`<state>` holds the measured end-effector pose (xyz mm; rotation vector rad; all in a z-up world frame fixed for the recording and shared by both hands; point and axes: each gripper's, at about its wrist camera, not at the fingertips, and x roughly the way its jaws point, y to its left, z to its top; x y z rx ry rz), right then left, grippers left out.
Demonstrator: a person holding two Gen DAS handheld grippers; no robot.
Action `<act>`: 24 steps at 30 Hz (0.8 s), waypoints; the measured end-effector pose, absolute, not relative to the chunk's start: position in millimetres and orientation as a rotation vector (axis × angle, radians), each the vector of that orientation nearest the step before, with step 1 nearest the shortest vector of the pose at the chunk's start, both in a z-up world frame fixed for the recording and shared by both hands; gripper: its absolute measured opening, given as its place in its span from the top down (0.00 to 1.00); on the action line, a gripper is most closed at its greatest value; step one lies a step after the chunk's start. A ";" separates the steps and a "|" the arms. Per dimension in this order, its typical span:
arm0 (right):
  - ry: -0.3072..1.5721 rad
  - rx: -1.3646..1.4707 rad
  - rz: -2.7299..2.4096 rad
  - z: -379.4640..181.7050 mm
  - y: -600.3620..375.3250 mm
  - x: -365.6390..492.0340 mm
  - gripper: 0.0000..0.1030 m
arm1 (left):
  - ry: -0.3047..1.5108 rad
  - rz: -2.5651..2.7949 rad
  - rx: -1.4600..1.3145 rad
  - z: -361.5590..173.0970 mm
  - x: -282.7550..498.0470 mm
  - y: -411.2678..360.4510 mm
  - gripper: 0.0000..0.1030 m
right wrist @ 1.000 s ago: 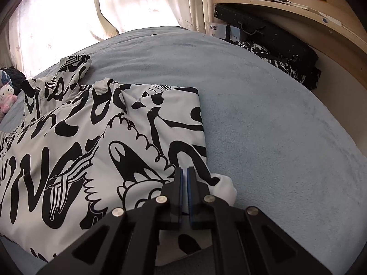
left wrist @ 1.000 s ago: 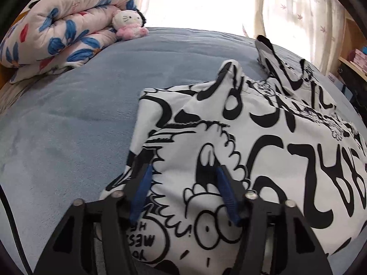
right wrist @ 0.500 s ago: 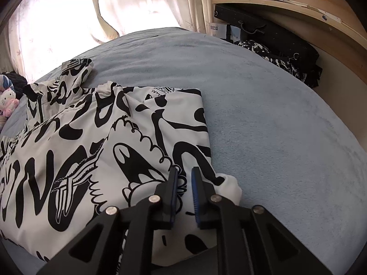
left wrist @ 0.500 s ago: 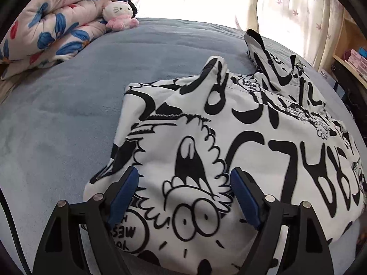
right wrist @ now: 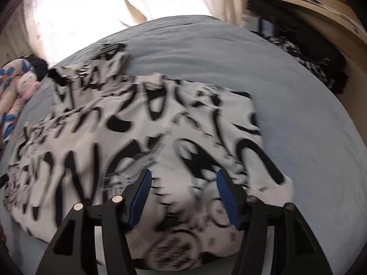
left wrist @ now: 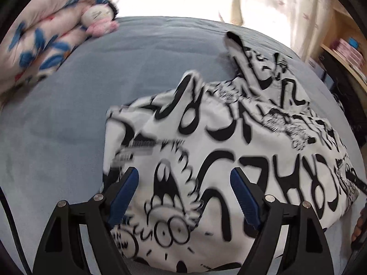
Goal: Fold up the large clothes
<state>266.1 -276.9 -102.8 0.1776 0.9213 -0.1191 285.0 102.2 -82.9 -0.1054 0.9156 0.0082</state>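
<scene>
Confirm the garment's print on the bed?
White garment with black cartoon graffiti print; clearest in left wrist view.

One black-and-white printed garment (left wrist: 229,142) is seen on one blue-grey bed (left wrist: 68,119). One floral quilt (left wrist: 39,43) and one plush toy (left wrist: 99,18) are counted too. Two grippers are spotted, left gripper (left wrist: 184,188) and right gripper (right wrist: 183,185)

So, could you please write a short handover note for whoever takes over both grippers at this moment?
Left gripper: open, holding nothing, above the near edge of the black-and-white printed garment.
Right gripper: its jaws have just been opening; now open and off the cloth, above the garment's near right corner.
Garment: lies folded on the blue-grey bedspread, one sleeve-like part sticking out at the far side.
Done: a fold laid down and released.
Left: probably tuck the far part in and fold again.
</scene>
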 end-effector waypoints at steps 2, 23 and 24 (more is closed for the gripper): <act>0.942 0.160 -0.075 -92.8 -265.2 276.6 0.43 | 0.912 -0.016 -0.065 -67.7 297.3 99.4 0.22; 0.908 0.143 0.016 18.2 -187.7 547.8 0.35 | 0.926 -0.106 -0.049 26.7 582.8 39.3 0.22; 0.904 0.146 0.006 11.1 -179.6 563.6 0.35 | 0.934 -0.095 -0.060 21.1 591.6 37.9 0.22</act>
